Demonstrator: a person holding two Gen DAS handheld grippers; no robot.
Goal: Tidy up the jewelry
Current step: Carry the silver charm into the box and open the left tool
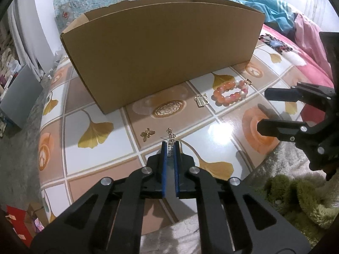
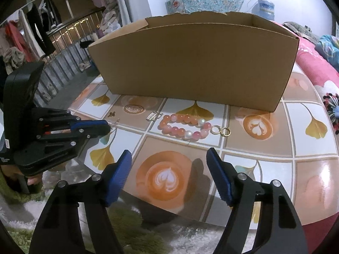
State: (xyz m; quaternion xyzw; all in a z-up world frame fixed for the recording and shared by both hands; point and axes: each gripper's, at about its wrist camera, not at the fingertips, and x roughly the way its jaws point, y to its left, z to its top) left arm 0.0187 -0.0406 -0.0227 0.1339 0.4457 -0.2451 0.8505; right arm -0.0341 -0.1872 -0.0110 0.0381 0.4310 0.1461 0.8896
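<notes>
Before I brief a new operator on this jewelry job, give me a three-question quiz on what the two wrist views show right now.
1. True or false: the left gripper is shut on a silver charm.
2. Which piece lies nearest the bead bracelet? A) butterfly charm B) abacus charm C) a wristwatch
3. Fill in: the right gripper is ____, with nothing between its fingers.

Key: 1 true. 2 B. 3 open.

All loose pieces lie on the table in front of the box, none visibly inside it.
</notes>
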